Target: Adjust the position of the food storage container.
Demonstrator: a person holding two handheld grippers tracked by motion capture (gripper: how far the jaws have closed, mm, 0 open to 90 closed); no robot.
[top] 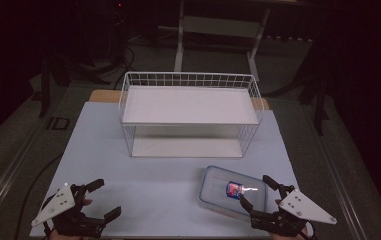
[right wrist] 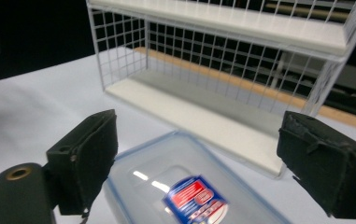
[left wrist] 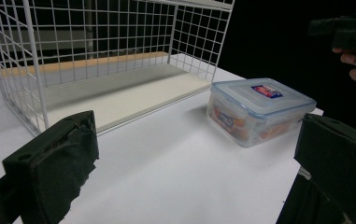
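Hovering just over the box [top: 234, 192] near the desk [top: 168, 180] front-right corner, well short of the wire rack [top: 190, 112], with the right gripper [top: 259, 192] spread wide and gripping nothing, one pad off each side of the lid [right wrist: 185, 186]. Judging the step in hand as a grasp of the box: best done by lowering straight down until both pads sit below the lid rim, centring on the label [right wrist: 195, 198], then closing squarely on the long walls so as not to tip or skid the slick plastic. Worth keeping the box level afterwards, given loose contents inside, faintly visible through the wall in the left gripper view. Left gripper [top: 103, 200] also fully spread, empty, resting low over bare desk at the front-left corner, well apart from the box and touching nothing; could steady the far side if the box slides.
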